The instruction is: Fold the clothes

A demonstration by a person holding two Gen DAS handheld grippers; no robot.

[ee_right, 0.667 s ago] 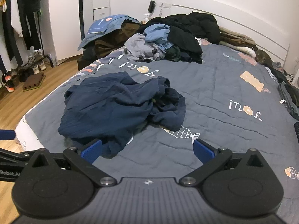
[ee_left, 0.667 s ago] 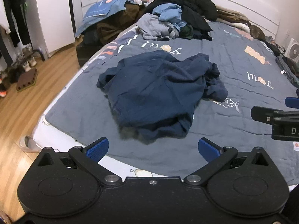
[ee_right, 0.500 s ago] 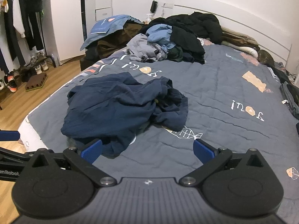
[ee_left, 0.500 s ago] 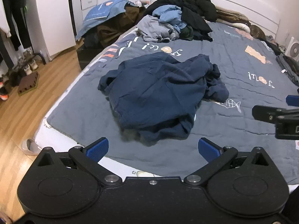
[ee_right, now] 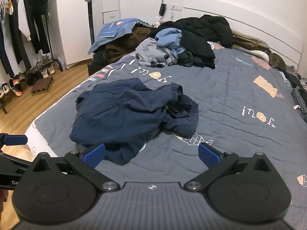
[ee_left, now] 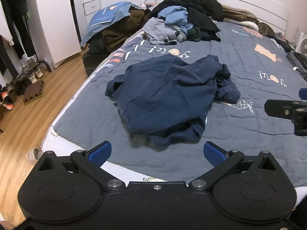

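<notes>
We hold both claws above the near edge of the bed (ee_left: 249,44), and each one stands spread wide with nothing between its blue pads: the left claw (ee_left: 156,153) and the right claw (ee_right: 151,153) alike. In the left wrist view the right claw's black arm juts in from the right edge, clear of the cloth. The thing to fold, a dark navy garment (ee_left: 168,97), lies crumpled in a soft, wrinkled heap on the grey-blue quilt (ee_right: 239,88), toward the bed's left side, just ahead of both claws and touched by neither. The quilt is stitched in lines and printed with white lettering, orange patches and a small fish outline beside the garment's right edge. Farther back, well apart from the navy heap, a pile of clothes (ee_left: 182,25) rises near the white headboard: grey, light blue and black pieces tumbled together. Left of the bed a blue denim piece (ee_right: 117,30) drapes over brown cloth on a dark box. On the wooden floor (ee_left: 25,118) shoes sit under a rack of hanging clothes (ee_right: 23,25), and a brown block with holes lies beside them.
</notes>
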